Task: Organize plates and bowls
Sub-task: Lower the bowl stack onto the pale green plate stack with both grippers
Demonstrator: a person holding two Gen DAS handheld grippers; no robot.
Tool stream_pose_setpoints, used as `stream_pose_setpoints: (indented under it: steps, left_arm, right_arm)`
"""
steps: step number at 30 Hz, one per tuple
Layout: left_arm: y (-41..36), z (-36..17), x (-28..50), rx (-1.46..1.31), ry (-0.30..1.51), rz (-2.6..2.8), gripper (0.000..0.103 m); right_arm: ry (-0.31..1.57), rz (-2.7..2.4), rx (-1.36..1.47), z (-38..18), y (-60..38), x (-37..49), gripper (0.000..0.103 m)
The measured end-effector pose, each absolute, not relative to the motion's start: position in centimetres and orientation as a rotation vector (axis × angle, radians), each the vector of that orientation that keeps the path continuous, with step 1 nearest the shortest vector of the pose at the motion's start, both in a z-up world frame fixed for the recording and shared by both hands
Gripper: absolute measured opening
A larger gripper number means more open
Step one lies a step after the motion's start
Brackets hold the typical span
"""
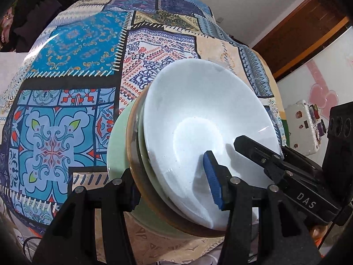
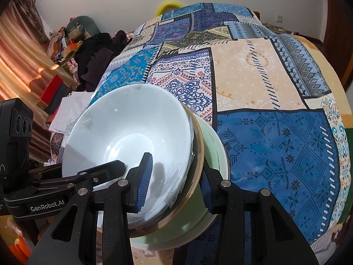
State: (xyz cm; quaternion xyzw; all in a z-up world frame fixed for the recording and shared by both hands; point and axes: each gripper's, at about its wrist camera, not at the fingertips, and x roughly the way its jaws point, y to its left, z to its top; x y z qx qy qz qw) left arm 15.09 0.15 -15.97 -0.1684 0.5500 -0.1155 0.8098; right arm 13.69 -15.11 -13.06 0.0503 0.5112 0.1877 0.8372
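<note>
So the biggest thing here is the desk (image 1: 72, 50), covered edge to edge in a patchwork cloth (image 2: 275, 150) of blue, teal and cream panels. It fills most of both wrist views. Off past the left edge there's a pile of dark clothes (image 2: 97, 55) and some orange curtains (image 2: 19, 50), and on the other side a white case with stickers (image 1: 302, 128) sitting on the floor by a wooden door.

The thing that matters is the stack of bowls (image 1: 141, 154), nested together and tipped up on a slant, near the front edge of the desk. From these angles I honestly can't tell whether the bottom one is touching the cloth or hanging just above it. Outermost is a pale green bowl (image 2: 211, 152), then one with a brownish rim (image 2: 199, 154), then what looks like another pale rim, and on the inside a white bowl (image 1: 209, 101) facing up toward the cameras.

Both grabbers are clamped on that stack from opposite sides. The left hand-held gripper (image 1: 174, 187) has one blue pad inside the white bowl and the other finger outside against the green one, so the whole rim stack is pinched between them. The right hand-held gripper (image 2: 176, 187) does the same thing on its side: blue ribbed pad on the white inner wall, other pad on the green outer wall. Each one shows up in the other's camera, poking into the white bowl.
</note>
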Motion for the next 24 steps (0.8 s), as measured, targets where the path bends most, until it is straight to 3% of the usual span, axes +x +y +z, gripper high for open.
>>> stream_pose_setpoints:
  steps: [10,18,24]
  left_arm:
    - [0.9,-16.1,14.8,-0.345,1.153,-0.254,0.050]
    - [2.1,-12.4,13.3,-0.312,1.048,-0.202,0.050]
    - [1.5,-6.8,10.6,-0.243,0.895,-0.205,0.052]
  right_arm:
    - [1.065,0.405,0.103,-12.7,-15.2,13.6,0.039]
    - [0.951,0.390,0.048,-8.6,-16.0,11.4,0.039]
    - [0.804,0.419,0.046,-3.7,-16.4,9.1,0.039]
